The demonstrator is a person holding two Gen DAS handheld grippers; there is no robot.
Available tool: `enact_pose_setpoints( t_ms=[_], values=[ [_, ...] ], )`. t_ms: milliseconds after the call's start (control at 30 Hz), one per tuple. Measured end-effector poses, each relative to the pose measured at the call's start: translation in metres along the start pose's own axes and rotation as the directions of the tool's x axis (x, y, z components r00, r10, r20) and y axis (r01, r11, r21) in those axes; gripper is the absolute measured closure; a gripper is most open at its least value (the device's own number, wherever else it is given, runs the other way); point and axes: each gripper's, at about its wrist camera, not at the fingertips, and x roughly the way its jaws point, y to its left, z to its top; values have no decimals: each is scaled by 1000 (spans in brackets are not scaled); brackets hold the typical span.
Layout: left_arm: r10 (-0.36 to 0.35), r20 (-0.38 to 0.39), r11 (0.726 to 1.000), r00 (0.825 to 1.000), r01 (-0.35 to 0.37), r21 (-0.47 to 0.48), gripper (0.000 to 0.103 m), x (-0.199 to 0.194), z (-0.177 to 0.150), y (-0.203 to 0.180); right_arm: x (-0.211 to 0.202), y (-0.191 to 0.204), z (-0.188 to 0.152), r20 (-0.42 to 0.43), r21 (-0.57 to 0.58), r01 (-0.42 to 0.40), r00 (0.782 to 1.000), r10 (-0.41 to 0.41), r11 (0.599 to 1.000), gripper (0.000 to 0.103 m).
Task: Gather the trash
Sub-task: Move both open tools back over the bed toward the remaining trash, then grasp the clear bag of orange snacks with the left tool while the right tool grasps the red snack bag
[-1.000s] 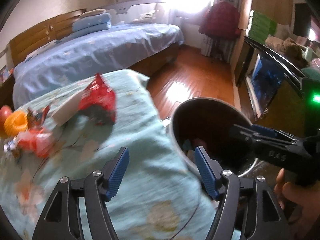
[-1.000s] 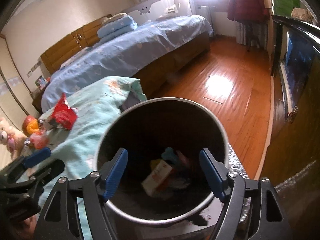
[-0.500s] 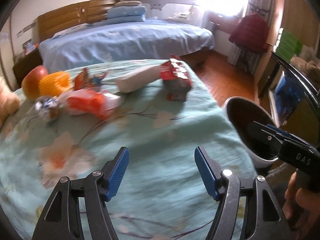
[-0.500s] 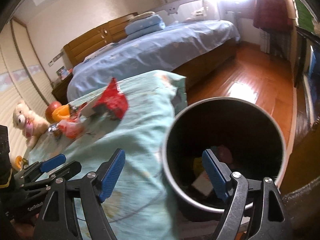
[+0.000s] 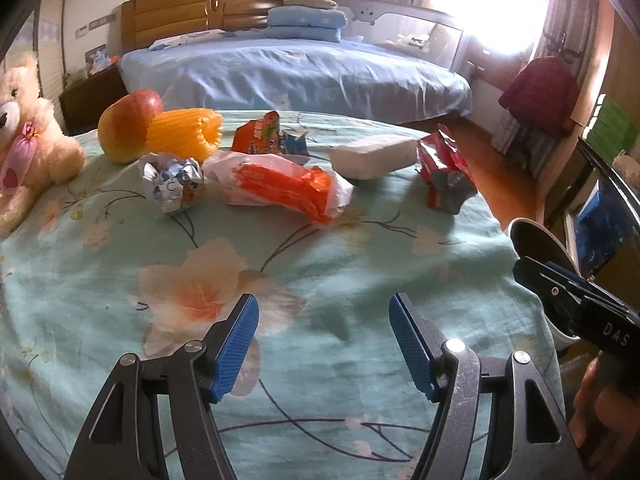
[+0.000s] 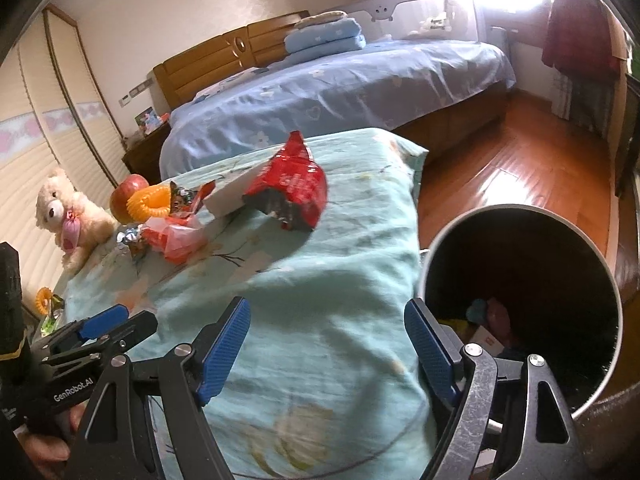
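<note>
Over bedspread (image 5: 320, 280), both tongs empty

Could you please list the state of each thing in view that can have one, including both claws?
left claw: open, holding nothing.
right claw: open, holding nothing.
trash bin: open-topped, some trash already inside.
red snack bag: torn open, crumpled, on the bedspread.
foil wrapper: crumpled into a ball.
orange-and-white plastic bag: crumpled, lying flat.
apple: whole.
teddy bear: sitting upright.
</note>
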Motion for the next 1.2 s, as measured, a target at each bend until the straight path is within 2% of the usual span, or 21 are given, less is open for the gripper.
enact_pose_setpoints(
  t_ms=[367,533,767,967,1200],
  values=[
    [-2,-3,1000,1000,2,-17,35,15,16,13,17,17,10,-21,-30,-18,1000,18,999,19],
    [-10,-11,999,1000,9,-54,31,22,26,18,27,22,14,-32,-39,-21,999,20,999,19],
    [-15,-19,992,1000,13,-129,31,37,41,28,39,21,24,-33,-31,-22,999,21,999,18],
    [-28,-18,987,999,25,-156,30,46,52,28,48,20,34,-27,-24,-26,999,26,999,18],
    [-12,-13,985,1000,9,-175,28,56,64,27,62,22,43,-35,-29,-38,999,37,999,18]
  ],
)
